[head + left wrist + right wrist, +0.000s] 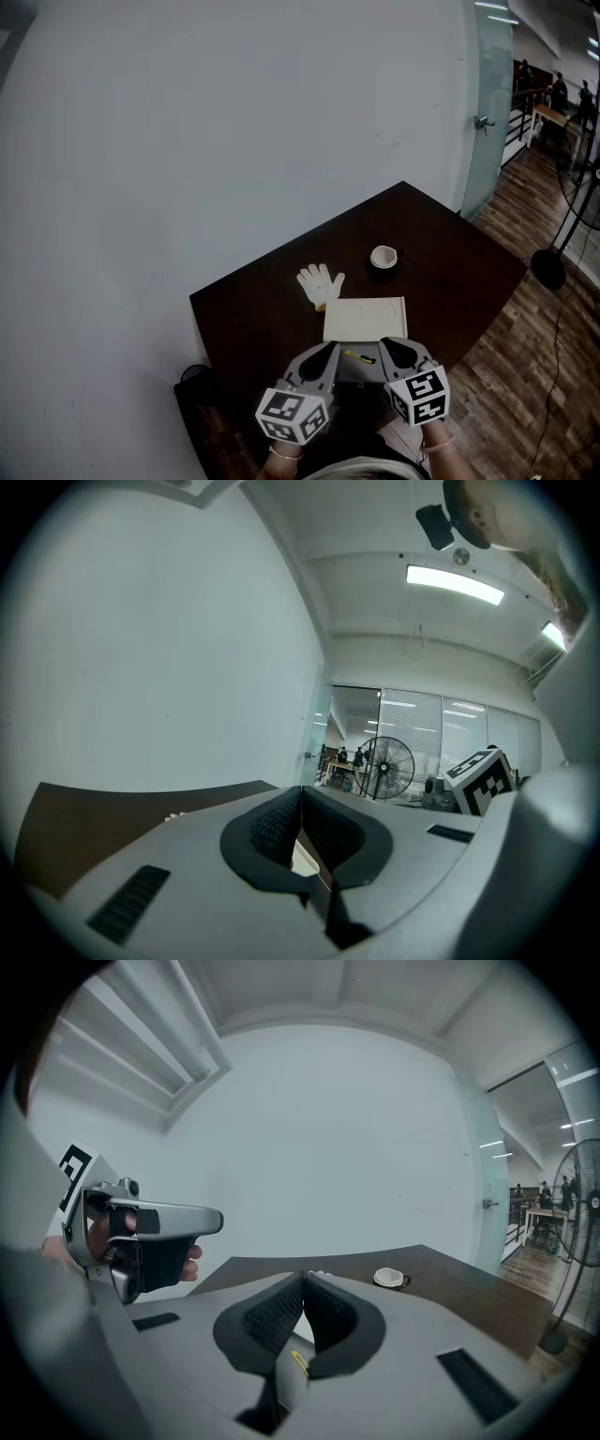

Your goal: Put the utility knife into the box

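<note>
The utility knife (358, 356), thin with a yellow stripe, lies on the dark table (441, 244) in the lower middle of the head view. It sits between the left gripper (322, 356) and the right gripper (397, 351), just short of the near edge of the pale, flat box (366, 319). Both tongs are pressed together at their tips with nothing between them. In the right gripper view the knife (298, 1363) shows as a yellow sliver below the closed pads, not in them. The chief risk, as I judge it, is that jaws brought down together would only nudge the slim knife along the table or against the box's edge instead of taking it, so they need to part first. A grip on so thin and low a body could also slip, or catch one end so that it swings and drops short of the box. Whether the box stands open on top I cannot tell, and a lid would have to come off first. A white glove (320, 283) lies just beyond the box's far left corner and a small white cup (383, 256) sits farther up the table, both clear of the short path from knife to box. A plain wall fills the upper left of the head view, while a glass door (487, 112) and a floor fan (548, 267) stand at the right, well apart from the work. Nothing stands between knife and box.
</note>
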### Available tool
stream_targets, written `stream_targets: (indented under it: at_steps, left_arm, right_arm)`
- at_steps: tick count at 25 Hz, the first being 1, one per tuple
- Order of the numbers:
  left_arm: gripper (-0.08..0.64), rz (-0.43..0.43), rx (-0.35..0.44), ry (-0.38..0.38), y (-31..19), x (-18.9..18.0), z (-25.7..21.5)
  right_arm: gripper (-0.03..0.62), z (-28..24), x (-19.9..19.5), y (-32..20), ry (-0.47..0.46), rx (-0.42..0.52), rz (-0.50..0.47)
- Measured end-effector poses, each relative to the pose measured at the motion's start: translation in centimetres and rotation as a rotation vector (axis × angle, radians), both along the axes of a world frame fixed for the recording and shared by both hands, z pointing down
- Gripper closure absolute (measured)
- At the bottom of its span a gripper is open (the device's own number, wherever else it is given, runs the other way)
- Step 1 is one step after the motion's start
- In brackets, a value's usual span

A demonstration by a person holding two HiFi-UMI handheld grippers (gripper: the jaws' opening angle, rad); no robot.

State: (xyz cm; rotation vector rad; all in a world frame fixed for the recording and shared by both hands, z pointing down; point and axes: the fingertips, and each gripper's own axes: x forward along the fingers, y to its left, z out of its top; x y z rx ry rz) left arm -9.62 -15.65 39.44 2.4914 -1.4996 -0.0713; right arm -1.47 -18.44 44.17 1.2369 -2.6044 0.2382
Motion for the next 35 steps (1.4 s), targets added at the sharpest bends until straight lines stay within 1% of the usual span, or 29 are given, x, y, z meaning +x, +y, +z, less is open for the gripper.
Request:
stream_targets:
  at_steps: [6, 14, 19, 25, 35]
  left_arm:
    - [0.542, 0.012, -0.001, -0.002, -0.3, 0.4, -0.2]
    - [0.543, 0.023, -0.005, -0.006, -1.0, 0.5, -0.1]
    - [0.541, 0.030, -0.014, -0.008, -1.6, 0.8, 0.1]
    - [0.542, 0.026, -0.023, -0.002, -2.6, 0.2, 0.8]
    - [0.542, 0.034, -0.041, 0.001, -3.3, 0.2, 1.3]
  right_arm:
    - [0.583, -1.0, 0.6, 0.2, -0.021, 0.011, 0.015]
    - [0.583, -1.5, 1.0, -0.2, 0.005, 0.029, 0.046]
    - [0.584, -2.0, 0.9, -0.5, -0.031, 0.028, 0.037]
    - [0.584, -2.3, 0.7, -1.5, -0.036, 0.062, 0.057]
    - [0.584, -2.2, 0.9, -2.5, 0.000, 0.072, 0.087]
